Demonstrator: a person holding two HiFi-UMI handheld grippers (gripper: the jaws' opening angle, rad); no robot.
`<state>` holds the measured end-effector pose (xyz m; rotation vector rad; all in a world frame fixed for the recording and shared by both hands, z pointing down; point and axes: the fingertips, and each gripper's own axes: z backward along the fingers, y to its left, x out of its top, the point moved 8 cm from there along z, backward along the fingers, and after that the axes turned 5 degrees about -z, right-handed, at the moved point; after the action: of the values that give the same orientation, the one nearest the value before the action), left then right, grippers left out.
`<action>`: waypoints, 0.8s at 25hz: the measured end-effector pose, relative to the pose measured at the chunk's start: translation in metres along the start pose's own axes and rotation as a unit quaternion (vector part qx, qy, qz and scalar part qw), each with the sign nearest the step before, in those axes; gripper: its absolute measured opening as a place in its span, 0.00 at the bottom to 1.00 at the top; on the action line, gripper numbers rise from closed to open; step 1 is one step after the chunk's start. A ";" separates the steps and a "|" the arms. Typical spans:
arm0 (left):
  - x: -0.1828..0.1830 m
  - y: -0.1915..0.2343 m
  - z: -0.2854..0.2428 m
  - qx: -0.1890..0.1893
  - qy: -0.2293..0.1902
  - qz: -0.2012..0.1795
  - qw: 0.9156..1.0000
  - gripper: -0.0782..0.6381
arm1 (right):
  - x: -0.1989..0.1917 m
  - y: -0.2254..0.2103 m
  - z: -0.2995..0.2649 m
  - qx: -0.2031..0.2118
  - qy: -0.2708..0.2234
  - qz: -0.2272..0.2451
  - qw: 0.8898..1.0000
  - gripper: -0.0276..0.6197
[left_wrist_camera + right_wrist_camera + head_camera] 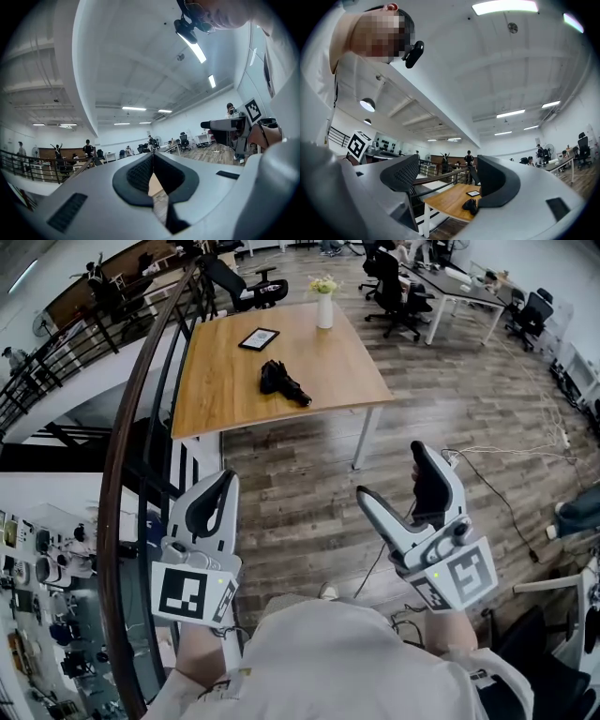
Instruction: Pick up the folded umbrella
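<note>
Folded umbrella (283,381) on tabletop (220,371), well ahead of left hand-held gripper (221,486), jaws together, right hand-held gripper (394,474), jaws apart, empty

The wooden surface (328,367) carries a white vase of flowers (324,307) at its far edge and a dark tablet (259,337) nearby; office chairs (398,298) stand beyond.

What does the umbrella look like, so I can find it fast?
Look for the wooden table ahead. A white vase of flowers and a flat tablet sit toward its far side; the folded umbrella lies nearer the middle, the only black, lumpy bundle.
</note>
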<state>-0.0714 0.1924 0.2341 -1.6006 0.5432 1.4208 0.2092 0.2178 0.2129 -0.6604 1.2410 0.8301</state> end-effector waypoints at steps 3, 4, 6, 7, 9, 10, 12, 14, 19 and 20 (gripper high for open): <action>-0.006 -0.014 -0.013 0.003 0.003 0.002 1.000 0.14 | -0.006 -0.018 0.007 -0.002 -0.004 -0.001 1.000 0.66; -0.009 -0.018 -0.019 0.002 0.003 0.004 1.000 0.14 | -0.009 -0.023 0.009 -0.004 -0.004 0.000 1.000 0.66; -0.012 -0.026 -0.028 -0.002 0.002 0.005 1.000 0.14 | -0.014 -0.033 0.013 -0.004 -0.001 0.002 1.000 0.66; -0.012 -0.028 -0.032 -0.004 -0.001 0.004 1.000 0.14 | -0.015 -0.037 0.014 -0.003 -0.001 0.003 1.000 0.66; -0.012 -0.031 -0.039 -0.007 -0.006 0.003 1.000 0.14 | -0.016 -0.045 0.012 -0.003 -0.001 0.009 1.000 0.66; -0.012 -0.032 -0.043 -0.008 -0.007 0.002 1.000 0.14 | -0.016 -0.048 0.011 -0.004 -0.002 0.012 1.000 0.66; -0.017 -0.035 -0.053 -0.010 -0.006 0.001 1.000 0.14 | -0.021 -0.054 0.007 -0.006 -0.001 0.012 1.000 0.66; -0.025 -0.033 -0.063 -0.009 -0.004 0.002 1.000 0.14 | -0.031 -0.064 -0.001 -0.011 0.007 0.012 1.000 0.66; -0.056 -0.008 -0.098 -0.013 0.007 0.013 1.000 0.14 | -0.062 -0.088 -0.041 -0.022 0.026 0.009 0.999 0.66; -0.061 -0.002 -0.106 -0.016 0.007 0.015 1.000 0.14 | -0.066 -0.093 -0.050 -0.024 0.026 0.007 0.999 0.66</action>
<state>-0.0272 0.0905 0.2854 -1.6357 0.5575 1.4473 0.2519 0.1137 0.2664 -0.7165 1.2766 0.8627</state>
